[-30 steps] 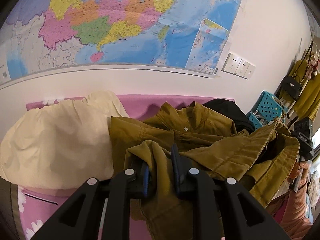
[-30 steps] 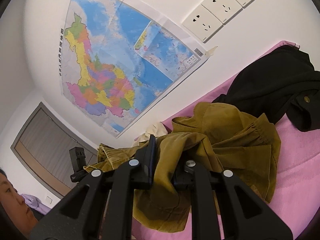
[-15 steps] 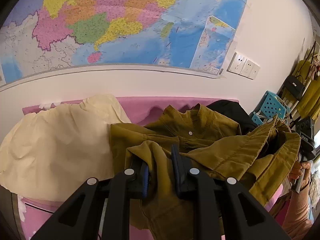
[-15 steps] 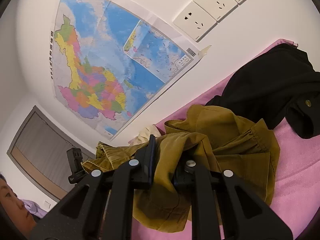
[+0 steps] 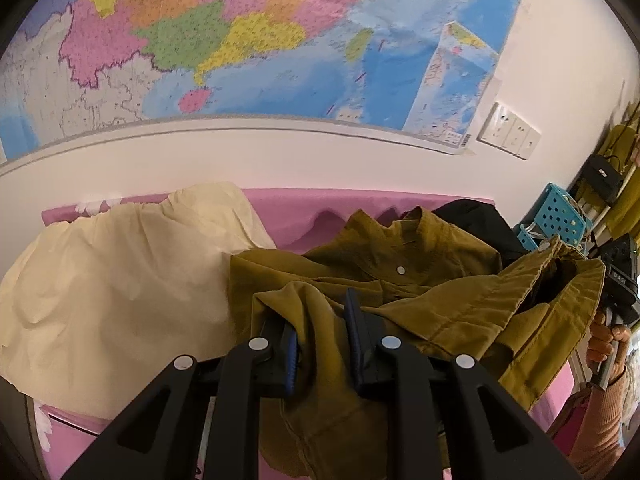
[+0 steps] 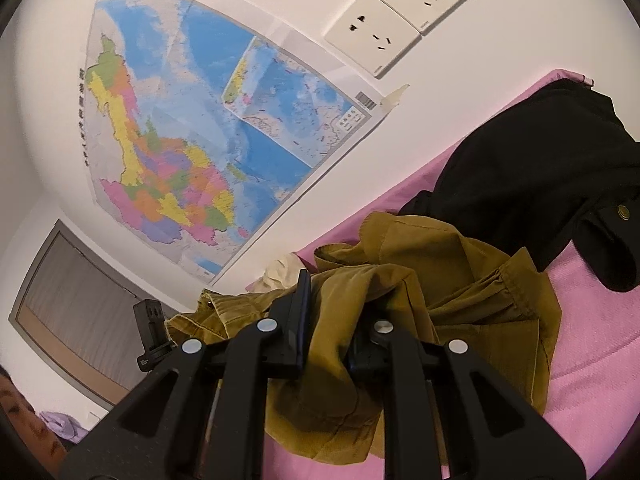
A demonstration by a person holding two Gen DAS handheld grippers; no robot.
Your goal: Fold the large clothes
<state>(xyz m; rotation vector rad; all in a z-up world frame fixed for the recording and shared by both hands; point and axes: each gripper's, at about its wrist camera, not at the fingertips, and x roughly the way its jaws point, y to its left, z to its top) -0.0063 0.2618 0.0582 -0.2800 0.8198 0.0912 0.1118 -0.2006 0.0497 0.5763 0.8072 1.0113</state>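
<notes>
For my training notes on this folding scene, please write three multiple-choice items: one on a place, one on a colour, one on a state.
1. Where does the cream garment lie in the left wrist view?
A. left of the olive jacket
B. on the blue crate
C. under the black garment

2. What colour is the bed cover?
A. grey
B. pink
C. green

3. What is the state of the left gripper and right gripper?
A. both open, holding nothing
B. only the left grips cloth
C. both shut on the olive jacket

Answers:
1 A, cream cloth sits beside the jacket's left edge.
2 B, pink shows around the clothes.
3 C, olive cloth is pinched between each pair of pads.
</notes>
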